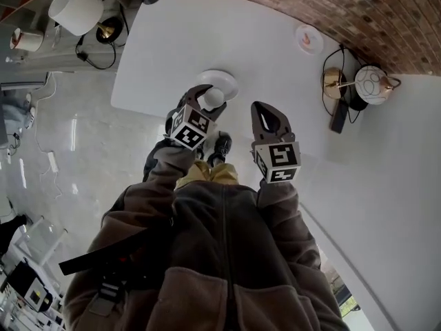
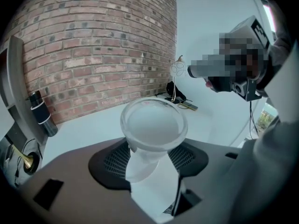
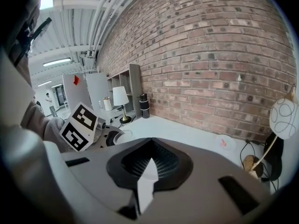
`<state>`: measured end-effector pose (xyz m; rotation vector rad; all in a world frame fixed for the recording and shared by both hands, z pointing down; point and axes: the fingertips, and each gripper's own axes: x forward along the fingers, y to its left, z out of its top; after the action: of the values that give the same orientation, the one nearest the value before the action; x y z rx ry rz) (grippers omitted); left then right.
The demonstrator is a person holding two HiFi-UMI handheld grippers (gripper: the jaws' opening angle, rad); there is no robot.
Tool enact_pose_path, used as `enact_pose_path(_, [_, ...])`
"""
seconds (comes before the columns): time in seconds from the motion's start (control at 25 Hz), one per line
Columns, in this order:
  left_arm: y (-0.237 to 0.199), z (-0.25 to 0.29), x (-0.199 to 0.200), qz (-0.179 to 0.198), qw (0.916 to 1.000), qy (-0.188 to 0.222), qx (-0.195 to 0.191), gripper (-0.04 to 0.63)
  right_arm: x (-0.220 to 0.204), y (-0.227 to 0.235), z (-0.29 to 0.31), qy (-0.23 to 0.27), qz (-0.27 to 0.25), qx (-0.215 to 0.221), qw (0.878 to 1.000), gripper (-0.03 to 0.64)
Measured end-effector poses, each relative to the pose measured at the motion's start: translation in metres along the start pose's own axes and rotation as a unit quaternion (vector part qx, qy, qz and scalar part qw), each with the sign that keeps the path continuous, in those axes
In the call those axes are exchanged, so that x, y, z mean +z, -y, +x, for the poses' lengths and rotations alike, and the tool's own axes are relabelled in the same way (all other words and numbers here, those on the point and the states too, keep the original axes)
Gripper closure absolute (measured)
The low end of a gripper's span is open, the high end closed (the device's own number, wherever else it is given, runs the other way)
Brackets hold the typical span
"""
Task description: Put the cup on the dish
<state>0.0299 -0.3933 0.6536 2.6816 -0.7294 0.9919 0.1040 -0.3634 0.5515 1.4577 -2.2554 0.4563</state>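
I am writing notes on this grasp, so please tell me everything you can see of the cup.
The cup is small, frosted and whitish, glass or plastic by its look, with a thick round rim and a body narrowing downward. It seems empty. It stands upright, mouth up, clamped low down between the fingers of the left gripper. In the head view it hangs over the near edge of the white dish; whether it touches the dish I cannot tell.

The brick wall [image 1: 324,2] was viewed steeply from above in the head view. Both gripper views were aimed low across the table [image 1: 275,67] toward that wall, from nearer.
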Motion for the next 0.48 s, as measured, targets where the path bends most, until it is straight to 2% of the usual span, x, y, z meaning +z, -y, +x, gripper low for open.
enact_pose_path(0.2, [-0.002,0.027,-0.03,0.013,0.9996,-0.023,-0.011,0.337,-0.015,0.003,0.021,-0.013,0.004,0.009,1.0,0.614])
enact_pose_path(0.48, [-0.011,0.063,-0.057,0.005,0.9988,-0.045,-0.02,0.337,-0.036,0.014,0.029,-0.033,0.018,0.006,0.999,0.614])
